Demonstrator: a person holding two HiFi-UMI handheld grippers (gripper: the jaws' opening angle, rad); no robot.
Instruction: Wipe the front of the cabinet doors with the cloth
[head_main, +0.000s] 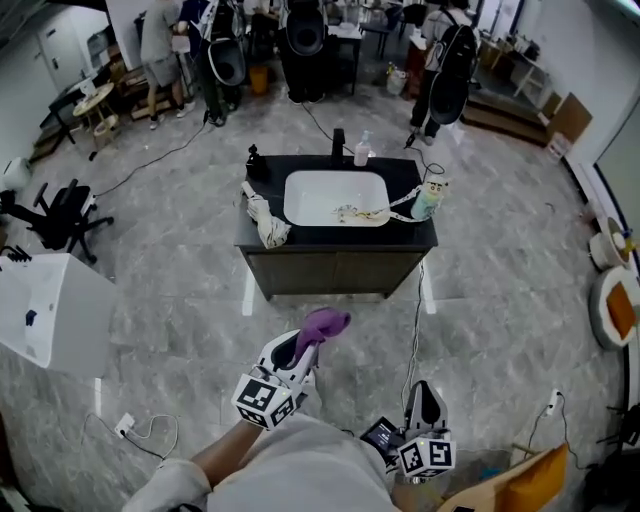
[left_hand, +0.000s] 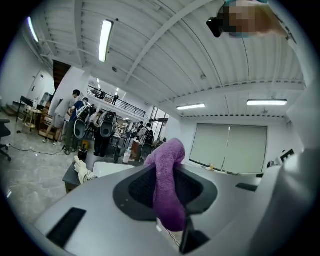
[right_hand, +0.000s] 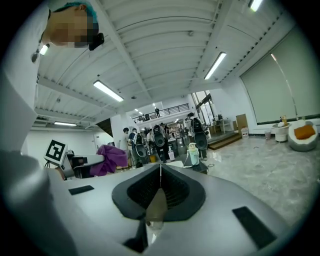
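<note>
**Cloth held in the left gripper, cabinet well ahead**

The person stands back from the dark cabinet (head_main: 335, 272), whose 2 doors (head_main: 300, 272) face the head camera across a stretch of grey floor (head_main: 180, 290). The left gripper (head_main: 303, 347) is raised toward it, well apart from the doors. Its 2 jaws are clamped on a purple cloth (head_main: 325, 323), and in the left gripper view the cloth (left_hand: 167, 185) fills the narrow gap between the jaws, bulging above them and hanging below. The right gripper (head_main: 425, 392) sits low, near the person's body. In its own view the jaws (right_hand: 160, 175) meet in a thin line with nothing between them, and the purple cloth (right_hand: 107, 159) shows off to the left.

A white sink basin (head_main: 300, 195) is set into the black top of the cabinet. A few small pale bits lie in the basin, and a pale strip (head_main: 400, 203) runs from inside it over the right rim. Behind the basin stand a black faucet (head_main: 339, 143) and a small clear bottle (head_main: 361, 150), with a dark bottle (head_main: 254, 160) further left. A whitish rag (head_main: 268, 225) droops over the top's left front corner. A pale green container (head_main: 428, 200) stands at the right edge; what it holds cannot be made out. Far right, a round white tub (head_main: 603, 300) holds something orange (head_main: 621, 310).
</note>
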